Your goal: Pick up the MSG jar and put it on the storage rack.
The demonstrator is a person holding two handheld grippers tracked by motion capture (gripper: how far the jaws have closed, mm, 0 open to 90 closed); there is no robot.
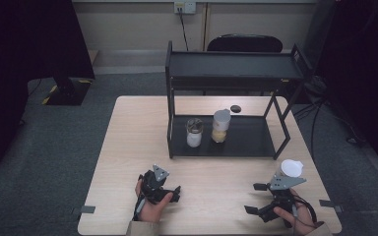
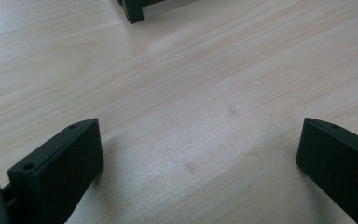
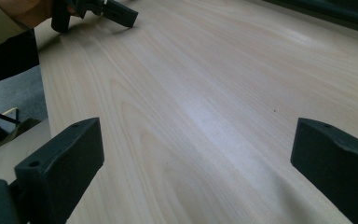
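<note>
My left gripper (image 1: pixel 164 189) rests near the table's front edge at the left, held in a hand, and my right gripper (image 1: pixel 255 198) sits at the front right. In the left gripper view my left gripper (image 2: pixel 198 163) is open over bare wood. My right gripper (image 3: pixel 196 163) is open too, with nothing between its jaws. A clear jar with white contents (image 1: pixel 194 132) and a jar with yellowish contents (image 1: pixel 220 127) stand on the lower shelf of a black rack (image 1: pixel 236 147). A white cup (image 1: pixel 291 168) stands just beyond the right gripper.
The rack's top shelf (image 1: pixel 234 65) is bare, and its front left leg (image 2: pixel 133 11) shows ahead of the left gripper. A small black round lid (image 1: pixel 235 108) lies on the table behind the rack. The other hand's gripper (image 3: pixel 95 11) shows far off. A chair (image 1: pixel 244 44) stands beyond the table.
</note>
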